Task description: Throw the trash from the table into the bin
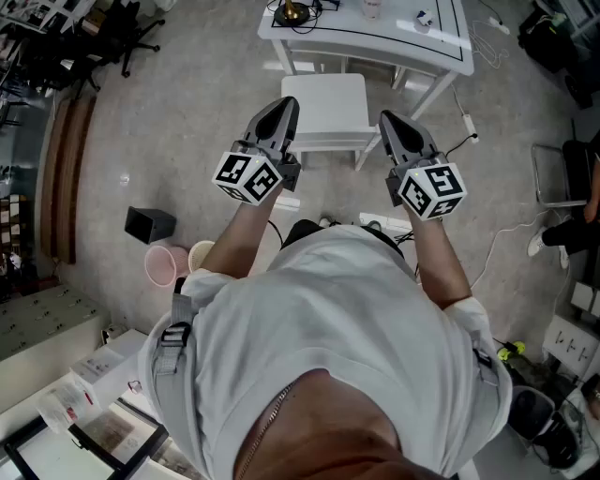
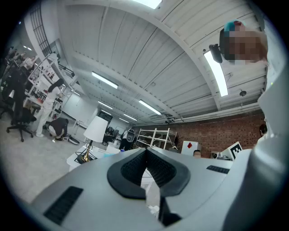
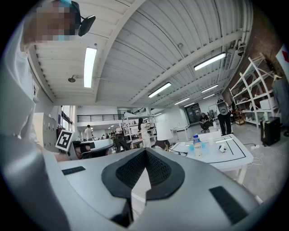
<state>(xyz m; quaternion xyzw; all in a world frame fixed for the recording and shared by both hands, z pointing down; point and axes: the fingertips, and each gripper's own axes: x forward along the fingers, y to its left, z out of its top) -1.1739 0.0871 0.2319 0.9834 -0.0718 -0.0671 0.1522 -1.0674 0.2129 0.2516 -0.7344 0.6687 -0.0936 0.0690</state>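
A white table (image 1: 375,39) stands ahead of me, beyond a white stool (image 1: 323,105). On it lie a small crumpled piece of trash (image 1: 424,17), a bottle (image 1: 372,7) and a lamp base (image 1: 292,12). The right gripper view shows the same table (image 3: 228,158) with the bottle (image 3: 196,145) and the crumpled trash (image 3: 221,148). My left gripper (image 1: 284,114) and right gripper (image 1: 396,125) are held level side by side over the stool, short of the table. Both are shut with nothing between the jaws. A black bin (image 1: 150,223) stands on the floor to my left.
A pink bin (image 1: 167,264) and a cream bin (image 1: 201,255) sit near the black one. A power strip (image 1: 384,223) and cables lie on the floor by my feet. Another person's leg (image 1: 562,232) and a chair are at the right. A lamp (image 2: 94,131) shows in the left gripper view.
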